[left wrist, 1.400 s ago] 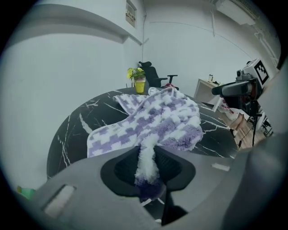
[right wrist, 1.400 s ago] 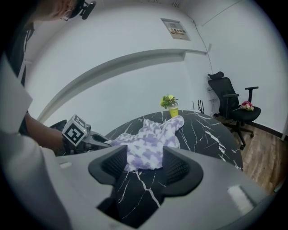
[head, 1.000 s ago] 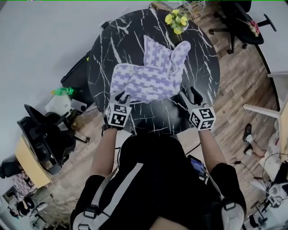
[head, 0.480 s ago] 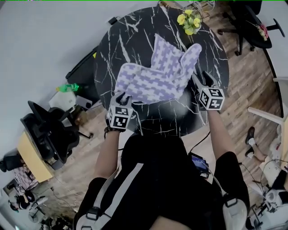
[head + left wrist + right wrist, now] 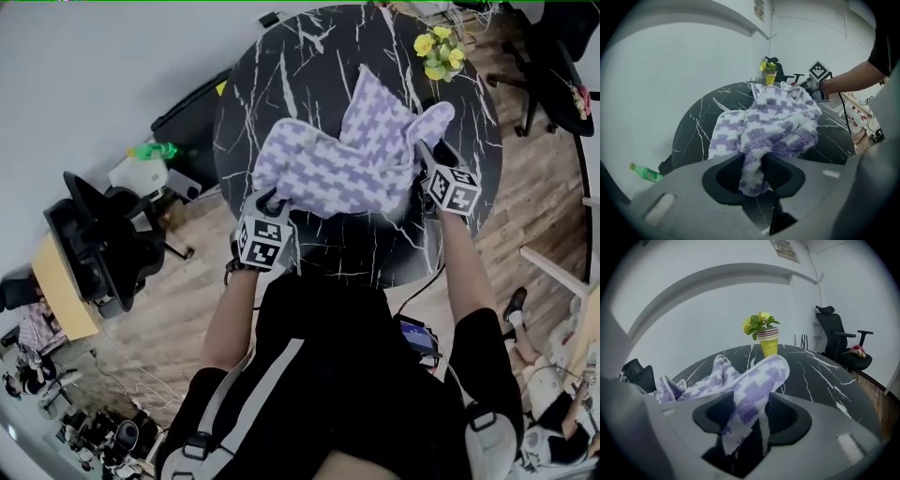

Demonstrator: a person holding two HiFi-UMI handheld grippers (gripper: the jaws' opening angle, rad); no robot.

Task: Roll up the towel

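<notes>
A round black marble tabletop (image 5: 309, 56) carries a purple-and-white checked towel (image 5: 352, 159), bunched and partly lifted towards its near edge. The left gripper (image 5: 267, 200) meets the towel's near-left corner at the tabletop's near-left edge; its jaws have just been opening a little, with the corner between them. The right gripper (image 5: 433, 155) takes the towel's raised right lobe near the right edge. A pot of yellow flowers (image 5: 439, 58) stands at the far right edge, apart from the towel. On the wooden floor (image 5: 159, 347) to the left lie a green bottle (image 5: 153, 150) and a black office chair (image 5: 98, 248).
</notes>
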